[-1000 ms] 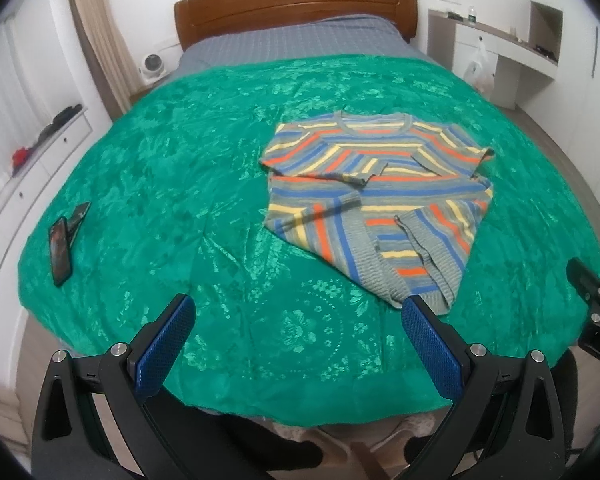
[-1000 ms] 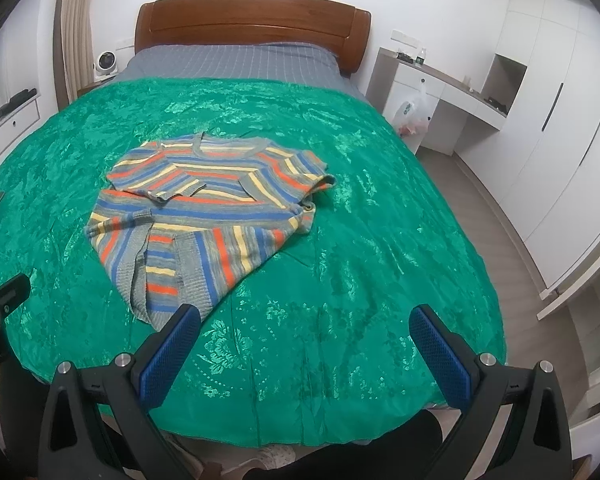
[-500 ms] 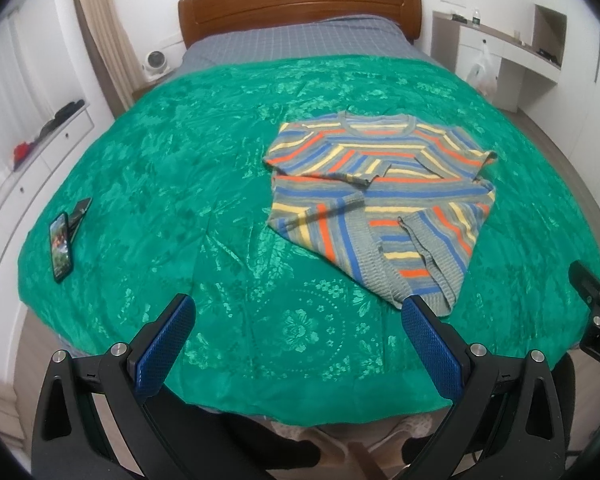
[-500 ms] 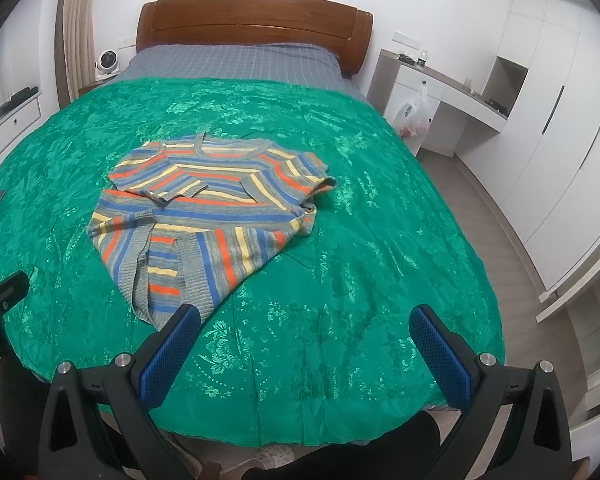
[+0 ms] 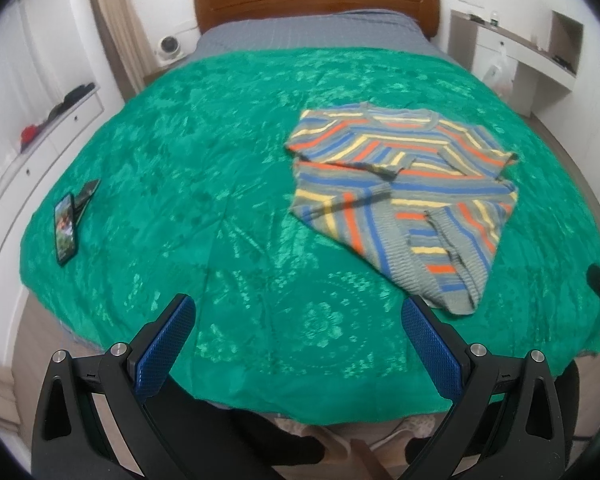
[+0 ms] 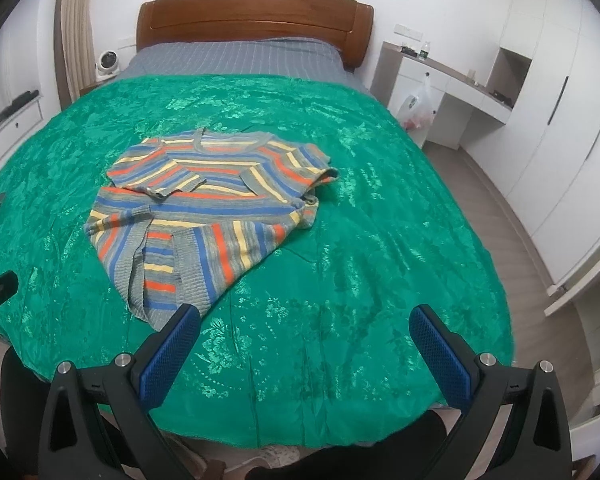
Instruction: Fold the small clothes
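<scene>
striped sweater (image 5: pixel 404 192) lies partly folded (sleeves in, hem flap loose) on the green bedspread (image 5: pixel 220 208), nearer the foot of the bed. left gripper (image 5: pixel 298 344) and right gripper (image 6: pixel 304 344) hover short of it, jaws wide apart, holding nothing. risk: a pinch could snag the slick cover too, or drag the loose flap and undo the fold.

Sweater (image 5: pixel 404 196): laid flat on the green bedspread (image 5: pixel 220 200), partly folded
Phone (image 5: pixel 65 230): placed well left of the sweater
Left gripper (image 5: pixel 298 354): held wide apart, nothing grasped
</scene>
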{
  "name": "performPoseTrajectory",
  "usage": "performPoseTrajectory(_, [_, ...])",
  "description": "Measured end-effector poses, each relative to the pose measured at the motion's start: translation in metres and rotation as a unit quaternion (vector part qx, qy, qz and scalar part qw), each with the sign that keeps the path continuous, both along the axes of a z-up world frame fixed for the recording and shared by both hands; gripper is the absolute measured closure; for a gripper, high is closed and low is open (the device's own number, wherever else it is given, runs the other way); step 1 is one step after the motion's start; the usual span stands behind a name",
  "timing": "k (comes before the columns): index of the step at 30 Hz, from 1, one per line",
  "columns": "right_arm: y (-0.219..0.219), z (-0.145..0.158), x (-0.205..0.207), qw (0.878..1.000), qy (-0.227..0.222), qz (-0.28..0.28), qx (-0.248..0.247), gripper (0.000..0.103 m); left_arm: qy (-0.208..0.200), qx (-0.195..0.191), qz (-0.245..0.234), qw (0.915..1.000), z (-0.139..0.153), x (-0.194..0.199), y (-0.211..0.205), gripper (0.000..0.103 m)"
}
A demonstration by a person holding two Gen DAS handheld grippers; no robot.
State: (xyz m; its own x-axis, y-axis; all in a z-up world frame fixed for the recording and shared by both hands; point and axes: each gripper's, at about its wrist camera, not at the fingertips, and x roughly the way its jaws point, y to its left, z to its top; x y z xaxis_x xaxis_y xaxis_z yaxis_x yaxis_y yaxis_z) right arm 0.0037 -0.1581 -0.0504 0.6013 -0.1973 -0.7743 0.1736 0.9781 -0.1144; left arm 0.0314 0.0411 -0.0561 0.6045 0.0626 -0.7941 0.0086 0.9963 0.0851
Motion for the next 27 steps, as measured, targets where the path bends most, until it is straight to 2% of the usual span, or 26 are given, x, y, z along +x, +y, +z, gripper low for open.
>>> performPoseTrajectory(2, [-0.003, -0.011, 0.007, 0.999, -0.002, 0.021, 0.024, 0.0, 0.009, -0.006, 0.009, 0.9999, -0.006, 0.001, 0.008, 0.0])
performPoseTrajectory(4, [0.0, -0.026, 0.021, 0.998, 0.014, 0.04, 0.04, 0.0, 0.015, -0.005, 0.014, 0.9998, -0.01, 0.001, 0.011, 0.0])
performPoseTrajectory(8, [0.022, -0.057, 0.054, 0.992, 0.038, 0.099, 0.064, 0.0, 0.026, -0.002, 0.02, 0.9995, -0.016, -0.003, 0.015, 0.0])
performPoseTrajectory(12, [0.057, -0.087, 0.096, 0.984, 0.053, 0.158, 0.058, 0.003, 0.024, -0.001, 0.03, 0.9993, -0.016, -0.007, 0.024, 0.0])
performPoseTrajectory(14, [0.07, -0.108, 0.115, 0.981, 0.074, 0.173, 0.045, 0.01, 0.023, -0.002, 0.037, 0.9991, -0.014, -0.008, 0.03, 0.0])
performPoseTrajectory(16, [0.076, -0.133, 0.131, 0.977, 0.109, 0.18, 0.036, 0.025, 0.021, 0.0, 0.043, 0.9989, -0.013, -0.01, 0.035, 0.0])
performPoseTrajectory(18, [0.073, -0.144, 0.137, 0.975, 0.121, 0.18, 0.047, 0.029, 0.02, 0.002, 0.051, 0.9985, -0.014, -0.012, 0.043, 0.0])
performPoseTrajectory(20, [0.068, -0.138, 0.134, 0.976, 0.112, 0.175, 0.059, 0.048, 0.022, 0.002, 0.058, 0.9981, -0.018, -0.013, 0.049, 0.0])
performPoseTrajectory(22, [0.058, -0.126, 0.126, 0.978, 0.099, 0.164, 0.078, 0.08, 0.031, -0.001, 0.065, 0.9974, -0.025, -0.013, 0.055, 0.0])
performPoseTrajectory(24, [0.045, -0.113, 0.113, 0.979, 0.088, 0.153, 0.102, 0.088, 0.043, -0.006, 0.07, 0.9966, -0.034, -0.011, 0.059, 0.0])
performPoseTrajectory(27, [0.023, -0.097, 0.083, 0.977, 0.069, 0.129, 0.156, 0.089, 0.056, -0.007, 0.071, 0.9959, -0.043, -0.009, 0.059, 0.0])
